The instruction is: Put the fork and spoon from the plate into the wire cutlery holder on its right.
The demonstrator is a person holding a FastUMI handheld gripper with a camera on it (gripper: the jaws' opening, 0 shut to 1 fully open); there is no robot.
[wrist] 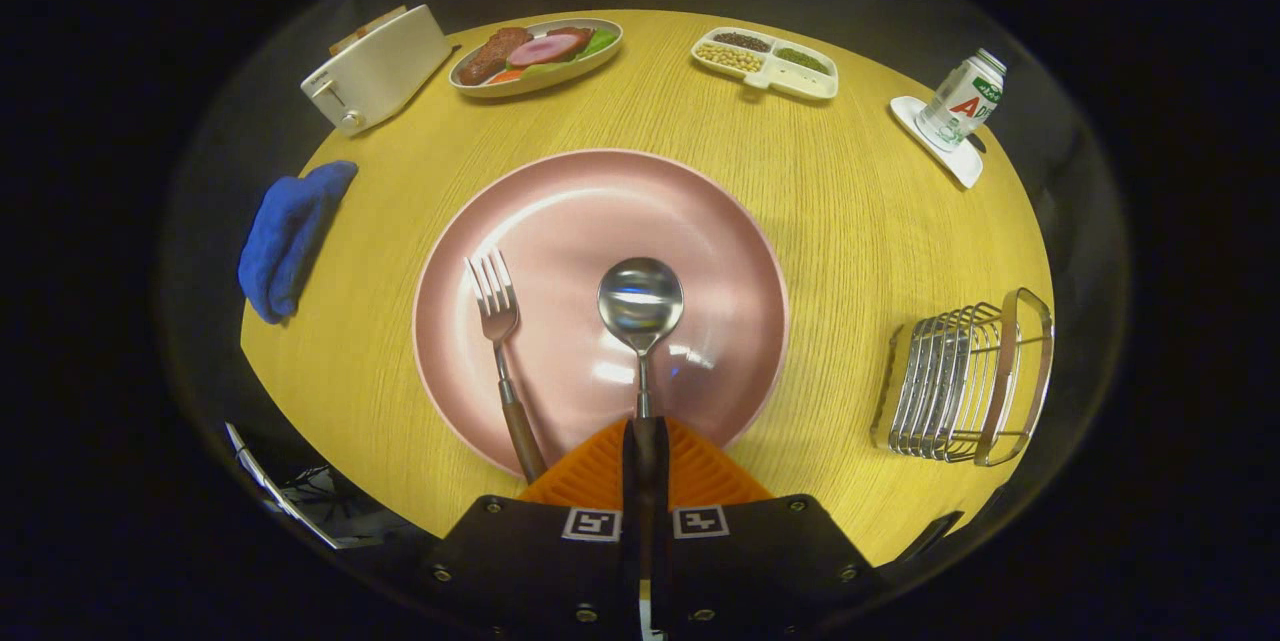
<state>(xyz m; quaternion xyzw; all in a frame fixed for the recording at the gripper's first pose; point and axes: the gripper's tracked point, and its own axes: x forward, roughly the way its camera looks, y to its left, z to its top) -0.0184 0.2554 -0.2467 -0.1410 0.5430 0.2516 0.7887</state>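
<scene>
Our gripper point(645, 441) clamps the one spoon's point(640, 306) handle, both fingers pressing it.

On the plate point(700, 231) we count one spoon and one fork point(497, 321) to its left; one holder point(965, 381) stands right of the plate.
</scene>
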